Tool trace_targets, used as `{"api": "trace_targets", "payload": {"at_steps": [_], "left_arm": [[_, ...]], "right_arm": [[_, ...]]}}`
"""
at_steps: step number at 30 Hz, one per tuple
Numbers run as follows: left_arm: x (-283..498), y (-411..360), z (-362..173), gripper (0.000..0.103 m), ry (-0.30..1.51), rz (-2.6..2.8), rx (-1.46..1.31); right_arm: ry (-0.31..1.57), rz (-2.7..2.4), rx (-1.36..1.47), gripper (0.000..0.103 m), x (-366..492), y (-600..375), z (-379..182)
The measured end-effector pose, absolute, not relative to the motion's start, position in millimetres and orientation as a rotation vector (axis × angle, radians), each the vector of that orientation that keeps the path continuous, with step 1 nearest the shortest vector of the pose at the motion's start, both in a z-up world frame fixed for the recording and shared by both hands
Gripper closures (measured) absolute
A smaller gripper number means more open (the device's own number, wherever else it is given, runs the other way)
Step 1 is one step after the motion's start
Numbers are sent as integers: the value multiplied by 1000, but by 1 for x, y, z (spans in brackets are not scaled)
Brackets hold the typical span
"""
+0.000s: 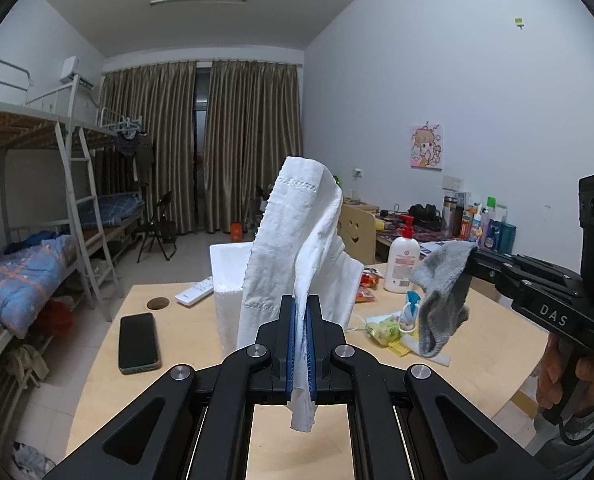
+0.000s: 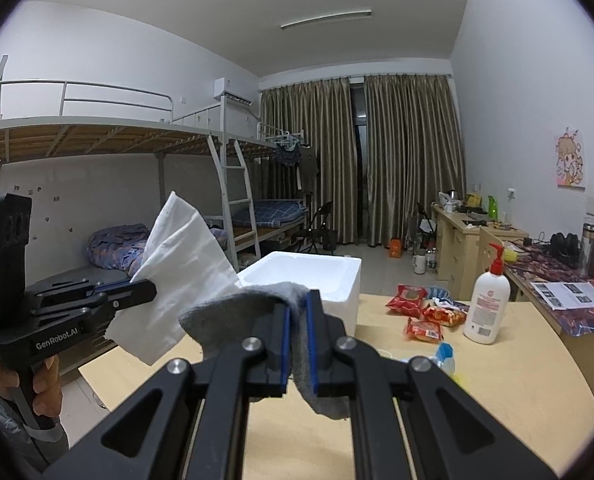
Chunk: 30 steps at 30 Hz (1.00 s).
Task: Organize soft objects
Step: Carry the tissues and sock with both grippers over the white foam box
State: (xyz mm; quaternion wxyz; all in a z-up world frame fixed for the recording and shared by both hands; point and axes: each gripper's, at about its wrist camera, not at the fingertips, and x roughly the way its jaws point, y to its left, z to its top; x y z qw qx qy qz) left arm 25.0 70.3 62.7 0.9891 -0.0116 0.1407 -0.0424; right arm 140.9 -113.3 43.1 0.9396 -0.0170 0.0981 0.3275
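Note:
My left gripper [image 1: 301, 312] is shut on a white cloth [image 1: 297, 248] that stands up from its jaws, held above the wooden table [image 1: 477, 344]. It also shows in the right wrist view [image 2: 145, 292] with the white cloth [image 2: 181, 276]. My right gripper [image 2: 299, 312] is shut on a grey sock [image 2: 237, 308] that droops to both sides. In the left wrist view the right gripper [image 1: 477, 258] holds the grey sock [image 1: 441, 296] at the right. A white foam box [image 2: 329, 280] stands open on the table just beyond both grippers; it also shows behind the cloth [image 1: 227, 280].
On the table lie a black phone [image 1: 137, 342], a white remote [image 1: 195, 291], a lotion pump bottle [image 2: 487, 308], red snack packets [image 2: 425, 312] and small wrappers [image 1: 389, 328]. A bunk bed [image 2: 117, 184] stands left, a cluttered desk [image 2: 569, 300] right.

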Motion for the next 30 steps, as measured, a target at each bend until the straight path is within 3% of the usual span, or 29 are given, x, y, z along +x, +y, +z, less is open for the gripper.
{"api": "trace_targets", "payload": {"at_steps": [30], "left_arm": [[172, 107, 90, 98, 363, -68, -16]], "right_arm": [[241, 665, -44, 93, 239, -56, 76]]}}
